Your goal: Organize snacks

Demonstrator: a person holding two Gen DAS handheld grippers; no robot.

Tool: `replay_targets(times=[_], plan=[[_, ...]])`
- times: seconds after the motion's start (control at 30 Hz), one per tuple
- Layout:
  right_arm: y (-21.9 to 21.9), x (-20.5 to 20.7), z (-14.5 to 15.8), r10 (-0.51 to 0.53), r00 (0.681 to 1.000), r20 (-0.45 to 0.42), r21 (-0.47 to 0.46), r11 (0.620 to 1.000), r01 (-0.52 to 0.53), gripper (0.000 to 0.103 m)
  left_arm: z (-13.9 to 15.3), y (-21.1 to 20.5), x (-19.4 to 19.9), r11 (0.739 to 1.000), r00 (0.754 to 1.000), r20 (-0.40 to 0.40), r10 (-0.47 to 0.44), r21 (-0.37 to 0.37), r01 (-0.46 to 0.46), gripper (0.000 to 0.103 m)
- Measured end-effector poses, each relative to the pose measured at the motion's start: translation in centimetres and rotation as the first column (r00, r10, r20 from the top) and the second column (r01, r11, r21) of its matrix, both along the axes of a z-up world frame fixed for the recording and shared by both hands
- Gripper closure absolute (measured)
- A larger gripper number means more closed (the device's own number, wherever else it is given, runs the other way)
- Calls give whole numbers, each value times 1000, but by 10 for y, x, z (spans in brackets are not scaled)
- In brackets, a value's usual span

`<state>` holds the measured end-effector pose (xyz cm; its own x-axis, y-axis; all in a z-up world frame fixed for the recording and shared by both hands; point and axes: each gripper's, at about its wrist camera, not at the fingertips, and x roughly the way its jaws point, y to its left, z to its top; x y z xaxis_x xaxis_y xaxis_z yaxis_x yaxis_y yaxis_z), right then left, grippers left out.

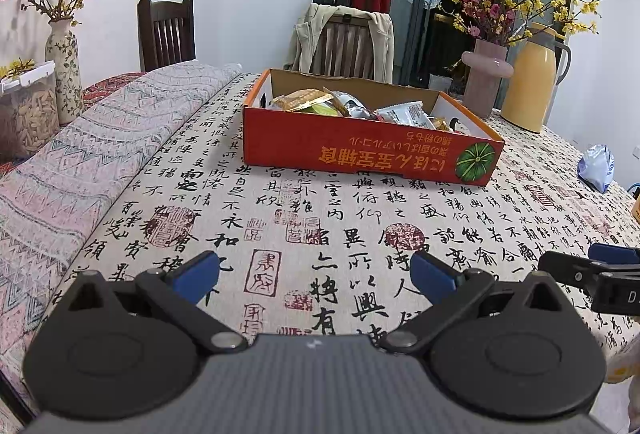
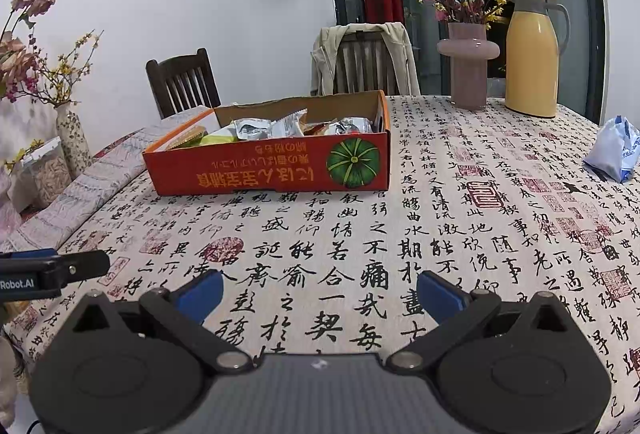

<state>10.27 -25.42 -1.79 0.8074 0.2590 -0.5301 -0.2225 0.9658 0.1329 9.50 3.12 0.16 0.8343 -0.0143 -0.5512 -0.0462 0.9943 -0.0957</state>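
1. Two grippers, left gripper (image 1: 314,276) and right gripper (image 2: 320,294), hover low over the calligraphy-printed cloth surface (image 2: 440,234); both sets of blue-padded fingers (image 1: 196,274) are spread, holding nothing.
2. Farther back, the orange cardboard box (image 2: 272,165) holds the foil-wrapped snack packets (image 2: 276,127).
3. Judged step: approach. One blue-white crumpled packet (image 2: 612,149) lies well apart at right; the next move likely calls for the right gripper to reach it.
4. Packet labels and the box floor cannot be made out.

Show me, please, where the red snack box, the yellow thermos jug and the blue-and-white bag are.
Red snack box (image 2: 276,169): right wrist view, on its printed front wall.
Yellow thermos jug (image 2: 531,65): right wrist view, mid-body.
Blue-and-white bag (image 2: 612,153): right wrist view, on its crumpled middle.
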Motion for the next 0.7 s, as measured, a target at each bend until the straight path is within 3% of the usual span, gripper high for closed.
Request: replay_targets(times=[0.7], plan=[[0, 0, 0, 0, 1000, -2, 0, 1000, 0, 0, 0, 0, -1, 1000, 1000, 11, -6, 0, 6, 0]])
